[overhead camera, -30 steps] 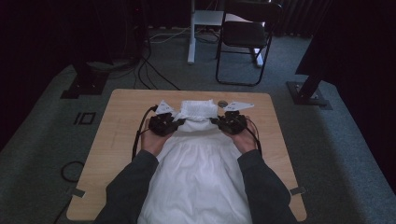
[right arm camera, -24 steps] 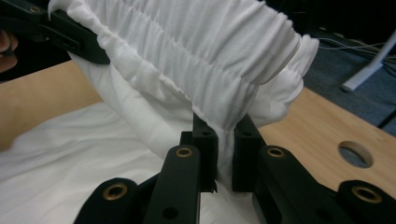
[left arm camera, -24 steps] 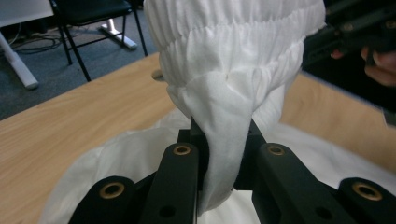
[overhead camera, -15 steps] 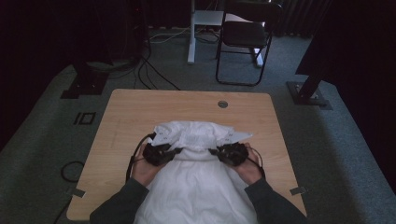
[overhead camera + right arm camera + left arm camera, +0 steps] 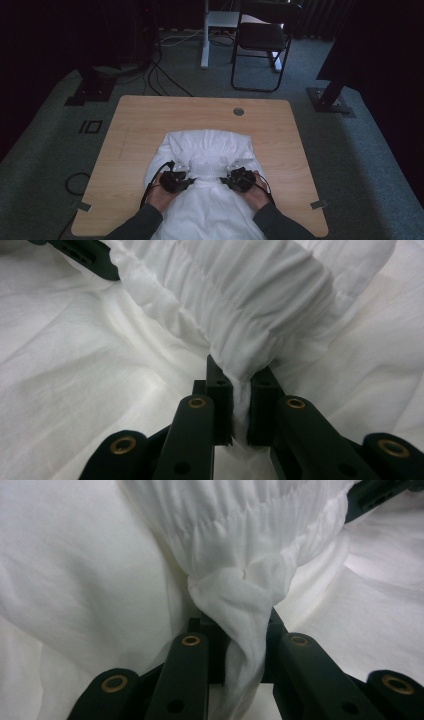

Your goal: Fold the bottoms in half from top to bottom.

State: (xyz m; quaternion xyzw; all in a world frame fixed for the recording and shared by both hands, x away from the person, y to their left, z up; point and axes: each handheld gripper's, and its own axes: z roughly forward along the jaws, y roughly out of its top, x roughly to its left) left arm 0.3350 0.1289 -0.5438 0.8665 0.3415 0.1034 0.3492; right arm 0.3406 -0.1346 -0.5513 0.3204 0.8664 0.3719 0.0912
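A white garment lies on the wooden table, its near part hanging over the front edge between the person's forearms. Its gathered, elastic-looking band is folded back over the cloth below. My left gripper is shut on a twisted bunch of that band. My right gripper is shut on the band's other end, a hand's width to the right. Both sit low on the cloth. The right gripper's jaw shows at the top right of the left gripper view, and the left gripper's at the top left of the right gripper view.
A round cable hole sits near the table's far edge, with bare wood around it and to both sides of the garment. A black chair, a white post, stand feet and floor cables lie beyond the table.
Both hands have come toward the person and downward, dragging the garment's far edge back over itself. The cloth now lies doubled nearer the front edge, and the table's far half is uncovered.
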